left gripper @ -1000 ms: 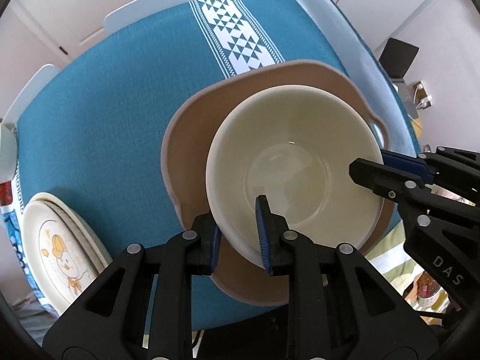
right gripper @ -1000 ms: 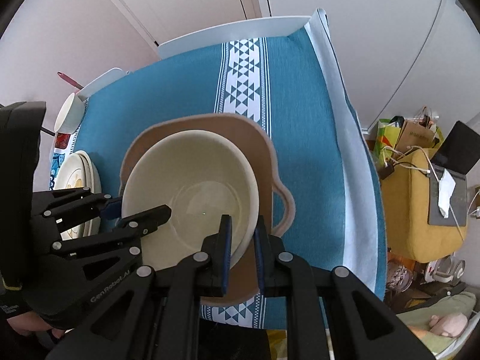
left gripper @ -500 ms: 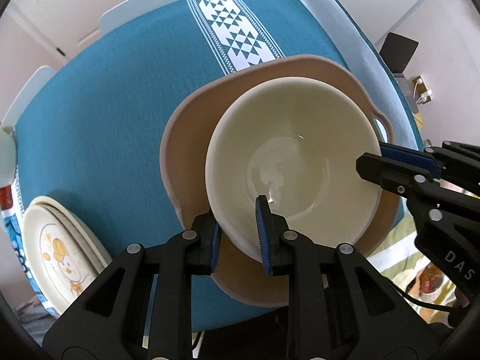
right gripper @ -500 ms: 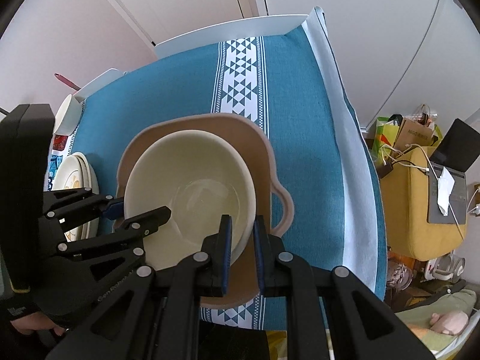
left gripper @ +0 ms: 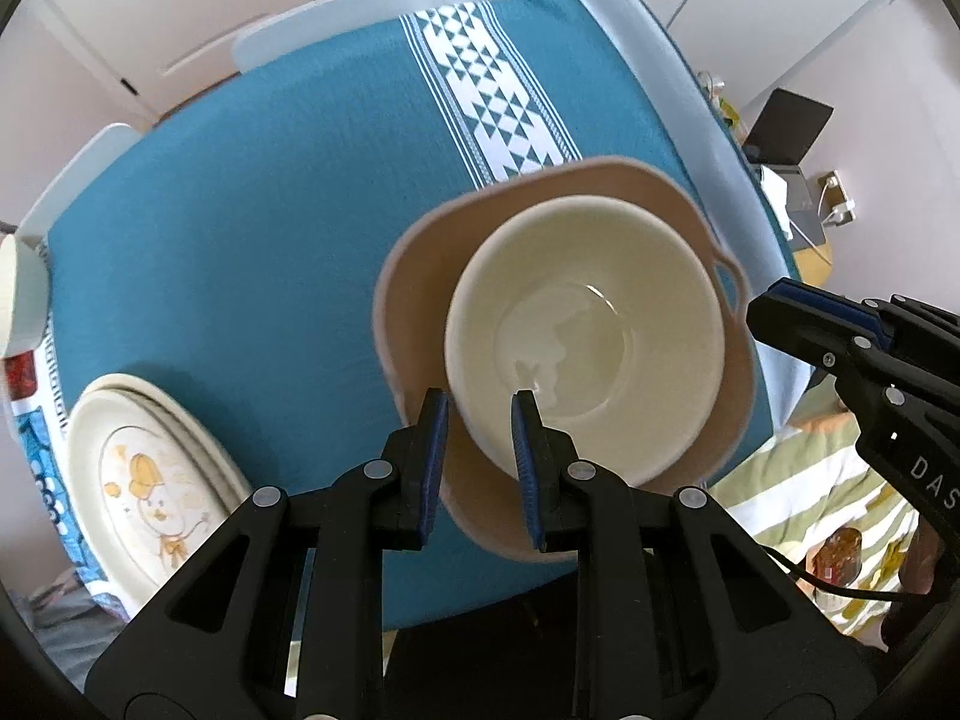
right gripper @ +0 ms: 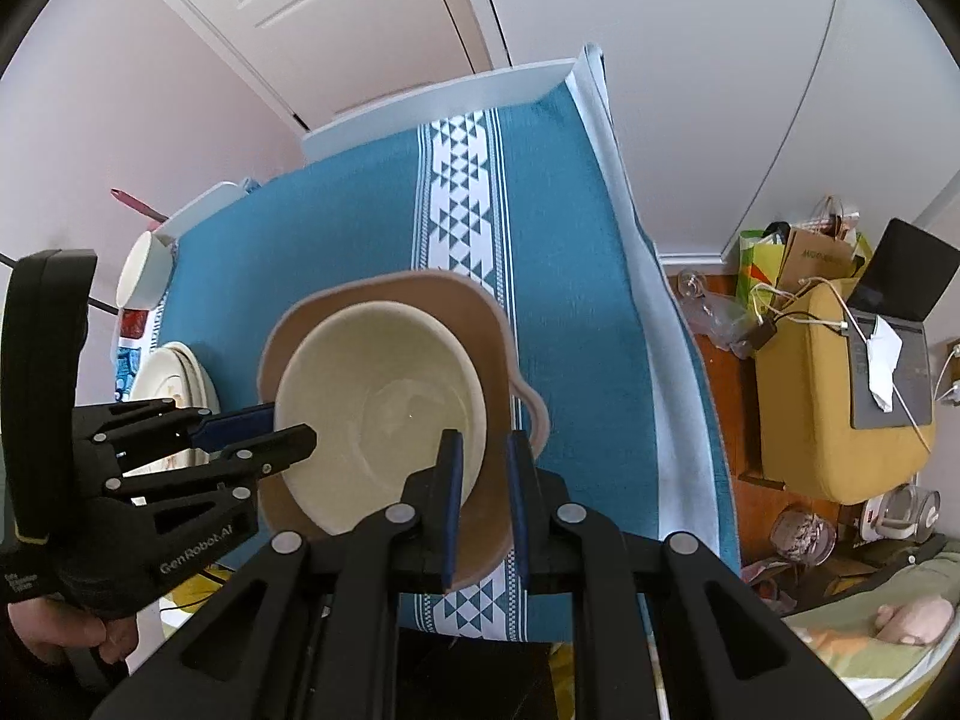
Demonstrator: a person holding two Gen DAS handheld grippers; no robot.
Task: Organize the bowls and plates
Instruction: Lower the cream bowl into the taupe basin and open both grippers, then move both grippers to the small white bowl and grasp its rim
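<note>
My left hand-held gripper clamps cream bowl rim; right hand-held gripper clamps tan plate beneath. Plate stack left on table.

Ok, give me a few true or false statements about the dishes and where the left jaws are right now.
1. The cream ceramic bowl sits inside the tan handled dish. True.
2. The woven tablecloth is red. False: it is teal with a white triangle band.
3. The left gripper has its jaws astride the cream bowl's rim. True.
4. The stack of cartoon-printed plates lies right of the tan dish. False: it lies left.
5. The cream bowl holds food. False: it is empty.
</note>
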